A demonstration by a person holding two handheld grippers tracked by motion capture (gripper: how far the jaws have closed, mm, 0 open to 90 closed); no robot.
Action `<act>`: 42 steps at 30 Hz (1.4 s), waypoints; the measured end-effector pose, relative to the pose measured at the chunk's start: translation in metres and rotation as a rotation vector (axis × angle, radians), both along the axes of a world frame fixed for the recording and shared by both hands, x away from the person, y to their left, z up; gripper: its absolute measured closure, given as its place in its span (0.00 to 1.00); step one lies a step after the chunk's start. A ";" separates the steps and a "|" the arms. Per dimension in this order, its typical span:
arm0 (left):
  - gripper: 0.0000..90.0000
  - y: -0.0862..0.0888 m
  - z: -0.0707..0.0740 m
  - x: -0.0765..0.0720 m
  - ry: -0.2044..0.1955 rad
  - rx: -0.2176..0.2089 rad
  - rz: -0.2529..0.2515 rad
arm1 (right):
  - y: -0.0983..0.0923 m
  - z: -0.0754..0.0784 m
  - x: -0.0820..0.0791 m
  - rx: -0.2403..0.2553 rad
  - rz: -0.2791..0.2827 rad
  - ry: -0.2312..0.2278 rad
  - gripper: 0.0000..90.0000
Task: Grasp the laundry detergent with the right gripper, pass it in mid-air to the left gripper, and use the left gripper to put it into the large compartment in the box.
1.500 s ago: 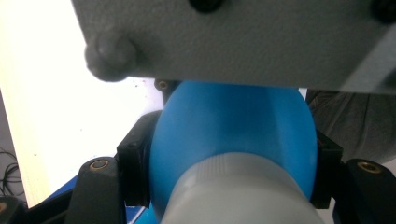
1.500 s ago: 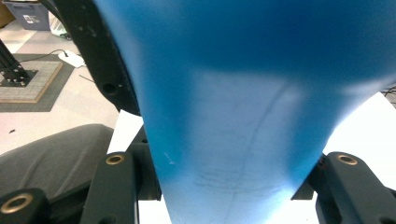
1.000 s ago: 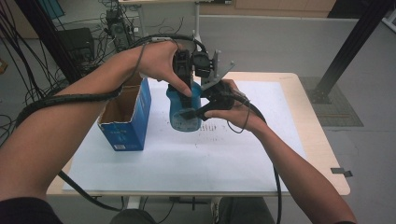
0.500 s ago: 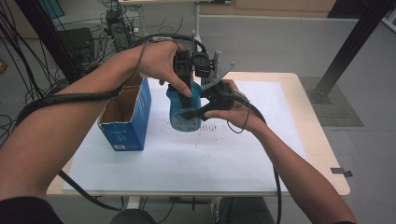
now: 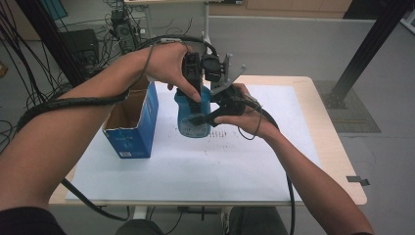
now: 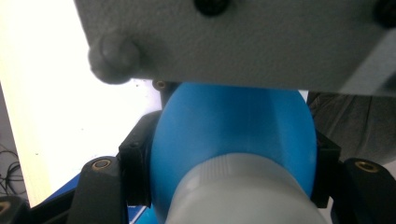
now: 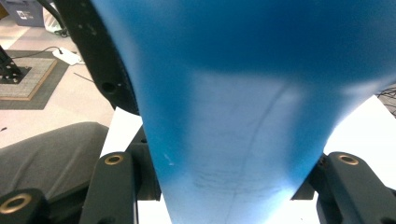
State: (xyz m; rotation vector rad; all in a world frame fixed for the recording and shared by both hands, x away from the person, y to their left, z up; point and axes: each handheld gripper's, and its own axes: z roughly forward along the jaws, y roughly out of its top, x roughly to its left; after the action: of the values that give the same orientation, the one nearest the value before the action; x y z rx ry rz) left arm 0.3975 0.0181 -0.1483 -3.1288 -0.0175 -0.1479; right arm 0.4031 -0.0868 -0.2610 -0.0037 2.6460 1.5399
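Over the middle of the table (image 5: 337,161), both grippers crowd one blue bottle (image 5: 193,117) — the left gripper (image 5: 192,81) clamped at its top, the right gripper (image 5: 215,110) at its side. Just to the left stands an open blue carton (image 5: 132,125), leaving only a narrow gap. The white sheet (image 5: 195,171) lies bare in front and to the right — open passage there.

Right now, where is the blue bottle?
In the high view the blue bottle is at table centre, just right of the open blue box, gripped between the left claw and right claw.
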 end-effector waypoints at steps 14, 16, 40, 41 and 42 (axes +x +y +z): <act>0.41 0.001 -0.006 0.000 0.005 0.007 -0.005 | 0.001 -0.005 0.002 -0.006 0.008 -0.002 0.48; 0.41 0.001 -0.006 0.001 0.006 0.008 -0.005 | 0.001 -0.006 0.002 -0.003 0.012 -0.001 0.48; 0.42 0.003 -0.008 0.001 0.011 0.013 -0.005 | 0.003 -0.008 0.002 -0.005 0.014 0.010 0.47; 0.42 0.003 -0.008 0.001 0.011 0.012 -0.005 | 0.003 -0.008 0.002 -0.005 0.013 0.009 0.47; 0.41 0.003 -0.008 0.001 0.011 0.012 -0.006 | 0.003 -0.008 0.002 -0.005 0.012 0.009 0.47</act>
State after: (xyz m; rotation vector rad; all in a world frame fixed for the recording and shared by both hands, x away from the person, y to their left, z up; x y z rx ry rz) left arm 0.3990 0.0213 -0.1562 -3.1183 -0.0078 -0.1297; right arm 0.4054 -0.0840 -0.2686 -0.0133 2.6619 1.5402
